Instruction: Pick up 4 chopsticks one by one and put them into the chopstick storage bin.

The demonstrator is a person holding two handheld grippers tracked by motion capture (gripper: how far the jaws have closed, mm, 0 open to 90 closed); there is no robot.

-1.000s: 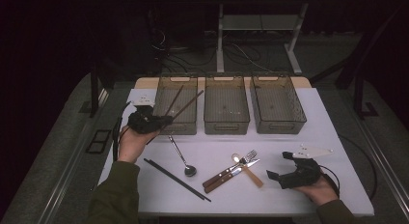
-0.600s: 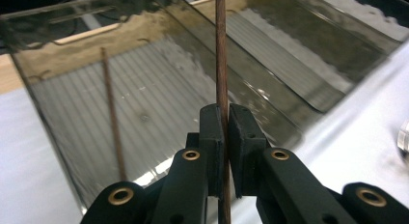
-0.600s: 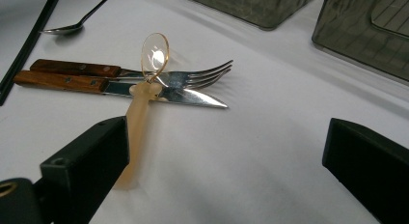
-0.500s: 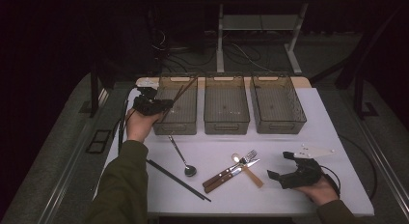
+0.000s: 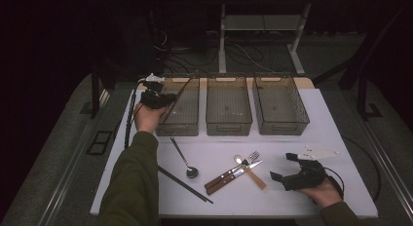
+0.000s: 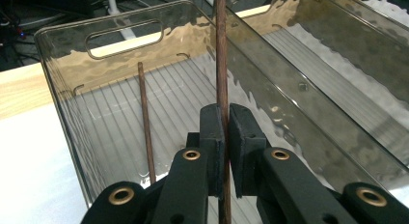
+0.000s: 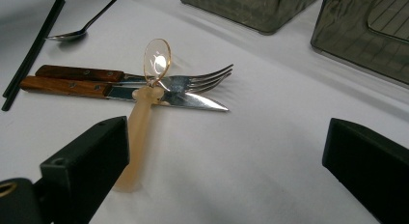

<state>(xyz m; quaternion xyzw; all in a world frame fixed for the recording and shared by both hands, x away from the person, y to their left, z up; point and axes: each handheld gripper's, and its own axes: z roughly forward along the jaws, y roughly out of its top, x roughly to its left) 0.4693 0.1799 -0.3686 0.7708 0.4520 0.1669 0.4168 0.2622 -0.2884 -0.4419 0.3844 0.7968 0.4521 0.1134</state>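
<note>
My left gripper [image 5: 157, 97] hovers at the near left corner of the left clear bin [image 5: 187, 126], shut on a brown wooden chopstick [image 5: 181, 89] that slants up over the bin. In the left gripper view the jaws [image 6: 225, 113] pinch that chopstick [image 6: 221, 50], and a second brown chopstick [image 6: 146, 122] lies inside the bin [image 6: 62, 55]. My right gripper [image 5: 282, 166] rests open at the table's front right. In the right gripper view, its jaws [image 7: 224, 137] stand wide apart near a translucent plastic spoon [image 7: 144, 113].
Two more clear bins [image 5: 229, 123] [image 5: 282, 123] stand in a row to the right. A metal spoon [image 5: 185, 160], a black chopstick pair [image 5: 185, 184], a wooden-handled fork [image 7: 183, 81] and knife [image 7: 120, 91] lie on the white table [image 5: 292, 138]. A black rod [image 5: 129, 119] lies along its left edge.
My left hand has carried the brown chopstick away from me and up to the left bin. The right hand and the cutlery have stayed put.
</note>
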